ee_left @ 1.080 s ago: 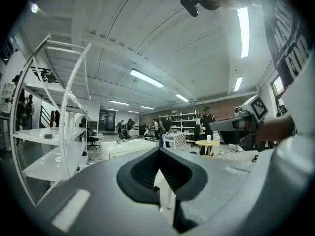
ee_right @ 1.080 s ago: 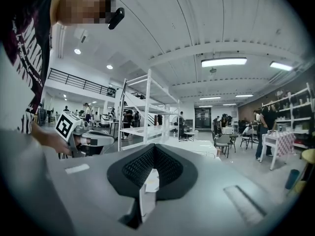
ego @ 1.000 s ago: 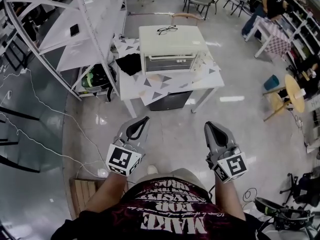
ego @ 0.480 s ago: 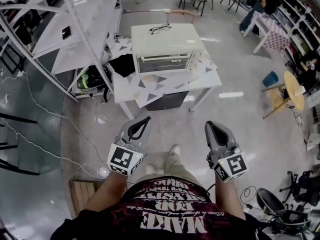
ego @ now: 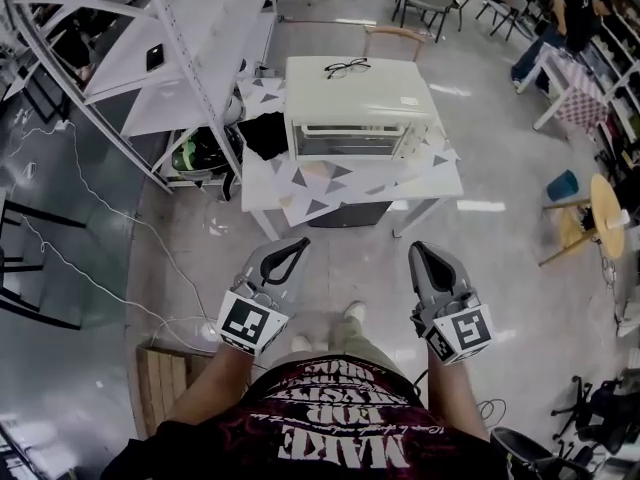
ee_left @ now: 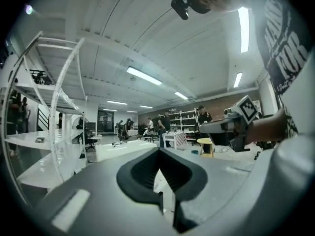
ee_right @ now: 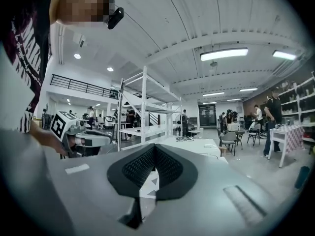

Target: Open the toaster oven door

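With the left gripper (ego: 293,243) and right gripper (ego: 419,251) near the body, jaws together and empty, the approach is under way; next, reach the far toaster oven (ego: 357,118).

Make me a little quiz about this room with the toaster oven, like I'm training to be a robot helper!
1. True or false: the toaster oven door is already open.
2. What lies on top of the toaster oven? A) glasses B) a cup C) a banana
3. Fill in: the left tongs and right tongs are both ____, holding nothing.
Key: 1 false; 2 A; 3 shut.
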`<state>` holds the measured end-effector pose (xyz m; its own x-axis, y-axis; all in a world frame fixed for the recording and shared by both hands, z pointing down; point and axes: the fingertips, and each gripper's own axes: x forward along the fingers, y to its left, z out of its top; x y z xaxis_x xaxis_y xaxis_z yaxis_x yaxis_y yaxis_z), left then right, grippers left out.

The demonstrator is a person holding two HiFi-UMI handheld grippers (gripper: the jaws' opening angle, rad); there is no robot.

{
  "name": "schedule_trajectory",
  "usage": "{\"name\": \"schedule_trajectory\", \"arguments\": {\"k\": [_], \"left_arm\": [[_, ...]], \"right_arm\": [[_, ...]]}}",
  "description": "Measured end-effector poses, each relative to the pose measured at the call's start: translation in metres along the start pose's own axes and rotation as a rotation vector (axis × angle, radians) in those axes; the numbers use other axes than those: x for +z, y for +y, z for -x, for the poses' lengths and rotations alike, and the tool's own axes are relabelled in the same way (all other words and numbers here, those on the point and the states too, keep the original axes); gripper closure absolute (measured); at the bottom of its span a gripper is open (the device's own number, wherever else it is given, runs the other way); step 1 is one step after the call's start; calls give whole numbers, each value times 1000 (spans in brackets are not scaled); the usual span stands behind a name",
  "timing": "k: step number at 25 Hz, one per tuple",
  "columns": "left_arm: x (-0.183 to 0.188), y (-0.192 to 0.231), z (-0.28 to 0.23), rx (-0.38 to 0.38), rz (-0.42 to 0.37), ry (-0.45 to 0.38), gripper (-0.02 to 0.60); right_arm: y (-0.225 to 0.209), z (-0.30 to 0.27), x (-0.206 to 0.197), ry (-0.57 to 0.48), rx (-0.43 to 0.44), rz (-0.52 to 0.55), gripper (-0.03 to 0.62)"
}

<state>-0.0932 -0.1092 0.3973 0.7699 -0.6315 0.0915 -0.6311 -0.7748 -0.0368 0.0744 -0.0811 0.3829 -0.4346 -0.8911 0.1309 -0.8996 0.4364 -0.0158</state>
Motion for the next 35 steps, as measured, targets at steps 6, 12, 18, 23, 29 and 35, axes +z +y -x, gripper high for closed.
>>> {"name": "schedule_trajectory", "arguments": {"k": [6, 12, 18, 23, 29, 35], "left_arm": [[-6, 12, -17, 28, 27, 23, 581], [-14, 28, -34, 65, 79, 33, 581], [-20, 31, -54, 66, 102, 50, 580], [-21, 27, -71, 65, 105, 53, 580], [-17, 31, -86, 109, 83, 56, 580], [-14, 31, -99, 144, 53, 70, 580]], "right_arm": [[-14, -15, -2, 7, 24, -4, 568], [-30, -20, -7, 26, 25, -14, 568], [-48, -20, -10, 38, 17, -26, 568], [-61, -26, -14, 38, 22, -36, 568], [-75, -37, -13, 33, 47, -32, 568], [-93, -45, -14, 31, 77, -38, 568]]}}
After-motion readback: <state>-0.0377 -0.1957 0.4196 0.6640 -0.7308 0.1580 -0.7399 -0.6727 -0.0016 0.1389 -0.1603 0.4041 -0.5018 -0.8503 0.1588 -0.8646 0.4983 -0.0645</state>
